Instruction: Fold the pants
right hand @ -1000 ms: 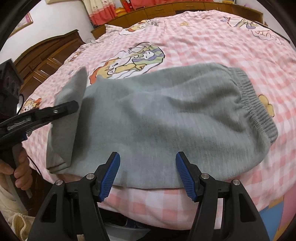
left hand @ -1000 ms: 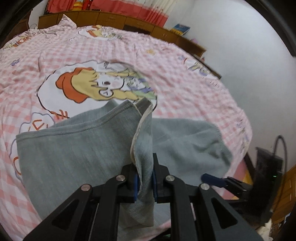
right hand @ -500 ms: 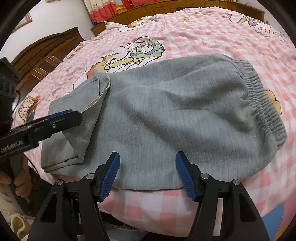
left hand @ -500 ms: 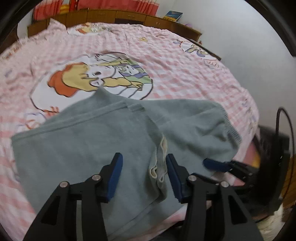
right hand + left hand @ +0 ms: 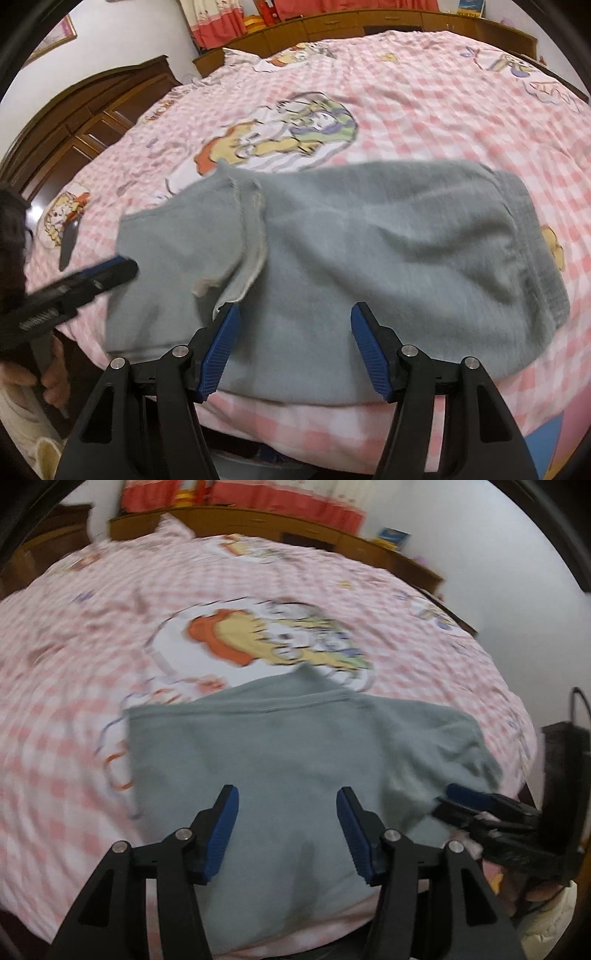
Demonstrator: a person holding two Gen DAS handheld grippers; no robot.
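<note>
Grey pants (image 5: pixel 369 251) flat on bed (pink check); L gripper (image 5: pixel 287 827) & R gripper (image 5: pixel 291 343) fingers wide, holding nothing.

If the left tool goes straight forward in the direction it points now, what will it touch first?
Most likely the grey pants. The left tool is open, and the folded cloth fills the space just ahead of its fingers, lying on the pink checked bedsheet. Depth is unclear, so it might pass just above the cloth.
</note>
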